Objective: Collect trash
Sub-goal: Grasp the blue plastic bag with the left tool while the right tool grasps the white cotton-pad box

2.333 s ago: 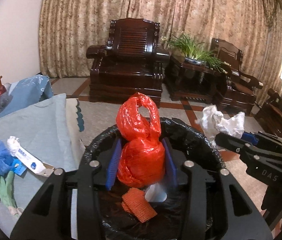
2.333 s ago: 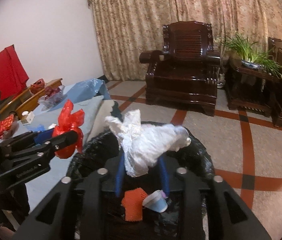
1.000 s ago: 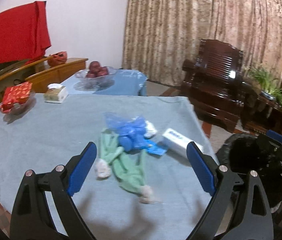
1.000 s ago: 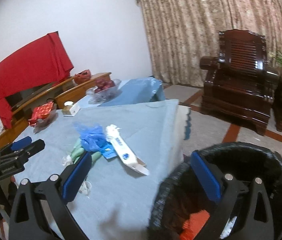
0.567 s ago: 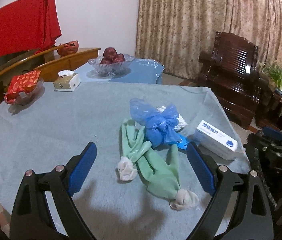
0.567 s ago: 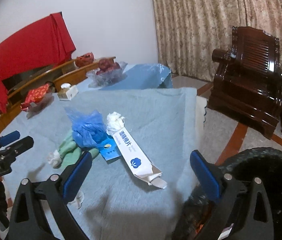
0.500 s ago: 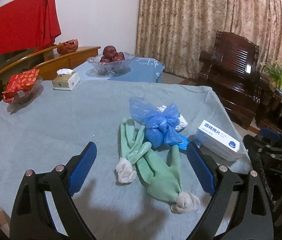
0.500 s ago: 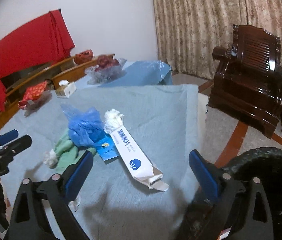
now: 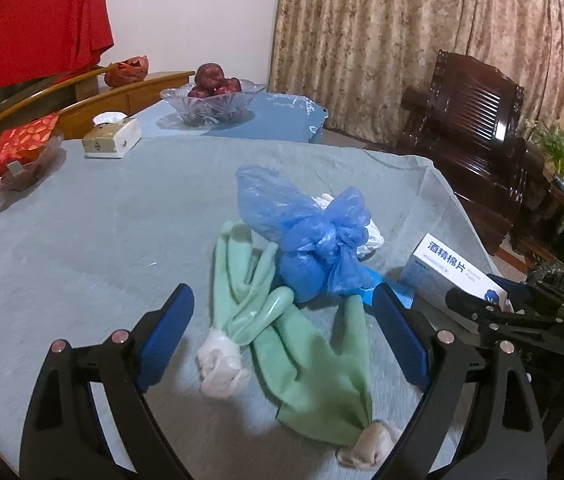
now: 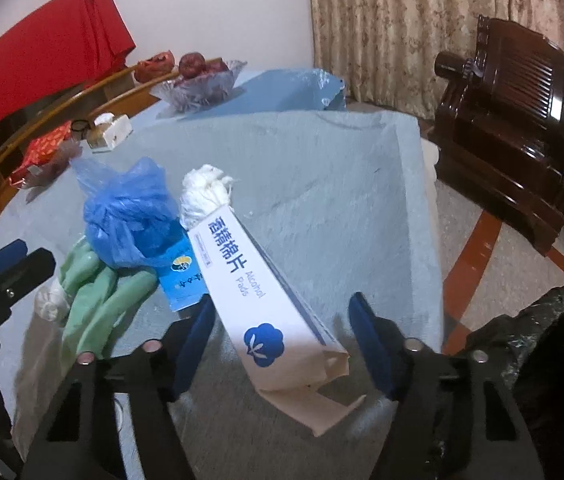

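The right gripper [image 10: 282, 332] is closing its jaws around the white box [image 10: 266, 304], which lies near the table's [image 10: 321, 184] right edge, pads not yet touching it. The left gripper [image 9: 282, 328] hangs wide open and empty over the green gloves [image 9: 282, 336], with the blue bag [image 9: 305, 236] just beyond. The black bin [image 10: 553, 320] stands off the table's right edge.
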Demonstrator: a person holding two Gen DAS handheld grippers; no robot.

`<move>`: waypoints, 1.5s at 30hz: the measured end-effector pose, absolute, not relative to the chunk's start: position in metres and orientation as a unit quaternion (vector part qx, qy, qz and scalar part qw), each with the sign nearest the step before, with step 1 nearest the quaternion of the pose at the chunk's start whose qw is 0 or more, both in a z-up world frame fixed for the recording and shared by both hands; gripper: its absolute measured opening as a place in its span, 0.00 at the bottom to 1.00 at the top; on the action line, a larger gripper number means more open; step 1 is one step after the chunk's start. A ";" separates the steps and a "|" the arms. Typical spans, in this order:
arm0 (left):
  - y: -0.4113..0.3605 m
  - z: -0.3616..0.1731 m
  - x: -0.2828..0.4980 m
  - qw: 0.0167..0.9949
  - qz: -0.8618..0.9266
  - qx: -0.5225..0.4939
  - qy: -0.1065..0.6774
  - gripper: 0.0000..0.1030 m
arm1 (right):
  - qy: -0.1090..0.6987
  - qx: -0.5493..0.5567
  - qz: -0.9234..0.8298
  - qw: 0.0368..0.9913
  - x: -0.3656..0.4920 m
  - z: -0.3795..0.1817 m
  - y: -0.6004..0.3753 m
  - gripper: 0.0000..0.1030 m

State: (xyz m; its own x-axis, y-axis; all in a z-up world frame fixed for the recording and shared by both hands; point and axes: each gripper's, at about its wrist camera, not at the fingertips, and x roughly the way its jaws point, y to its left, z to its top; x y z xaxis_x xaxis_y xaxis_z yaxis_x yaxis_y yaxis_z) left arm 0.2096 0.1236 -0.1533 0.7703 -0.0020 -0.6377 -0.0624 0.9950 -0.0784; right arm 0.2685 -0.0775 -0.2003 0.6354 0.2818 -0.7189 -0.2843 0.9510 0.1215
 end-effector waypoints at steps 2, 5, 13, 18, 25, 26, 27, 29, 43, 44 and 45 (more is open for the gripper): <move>0.121 -0.155 0.217 0.940 0.012 -0.047 0.339 0.85 | 0.408 -0.009 0.155 0.900 0.273 -0.204 -0.074 0.49; 0.118 -0.157 0.228 0.940 0.008 -0.041 0.339 0.85 | 0.413 -0.003 0.157 0.897 0.275 -0.207 -0.074 0.43; 0.107 -0.164 0.263 0.937 -0.004 -0.035 0.346 0.77 | 0.399 0.023 0.161 0.902 0.290 -0.193 -0.078 0.28; 0.105 -0.173 0.280 0.931 -0.013 -0.049 0.363 0.46 | 0.398 0.030 0.159 0.903 0.298 -0.190 -0.077 0.28; 0.098 -0.171 0.276 0.932 -0.022 -0.048 0.360 0.30 | 0.390 0.030 0.163 0.906 0.294 -0.184 -0.077 0.28; 0.098 -0.168 0.272 0.933 -0.024 -0.051 0.356 0.30 | 0.385 0.029 0.164 0.908 0.292 -0.181 -0.076 0.28; 0.098 -0.166 0.270 0.934 -0.025 -0.052 0.353 0.29 | 0.382 0.029 0.166 0.909 0.290 -0.179 -0.076 0.28; 0.098 -0.156 0.261 0.938 -0.024 -0.053 0.342 0.29 | 0.373 0.033 0.170 0.911 0.285 -0.171 -0.077 0.28; 0.081 -0.094 0.205 0.953 -0.018 -0.041 0.301 0.29 | 0.322 0.059 0.192 0.925 0.241 -0.113 -0.090 0.28; 0.079 -0.090 0.200 0.954 -0.019 -0.040 0.298 0.29 | 0.318 0.059 0.192 0.927 0.236 -0.109 -0.093 0.28; 0.077 -0.088 0.197 0.954 -0.020 -0.041 0.297 0.29 | 0.315 0.059 0.193 0.928 0.233 -0.106 -0.094 0.28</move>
State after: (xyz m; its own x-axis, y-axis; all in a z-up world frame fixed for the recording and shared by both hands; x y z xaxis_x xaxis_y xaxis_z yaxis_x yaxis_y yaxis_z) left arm 0.1965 0.0773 -0.0878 0.8234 -0.0627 -0.5641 0.0145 0.9959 -0.0894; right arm 0.2326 -0.0944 -0.1060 0.7279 0.3948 -0.5607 -0.3203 0.9187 0.2310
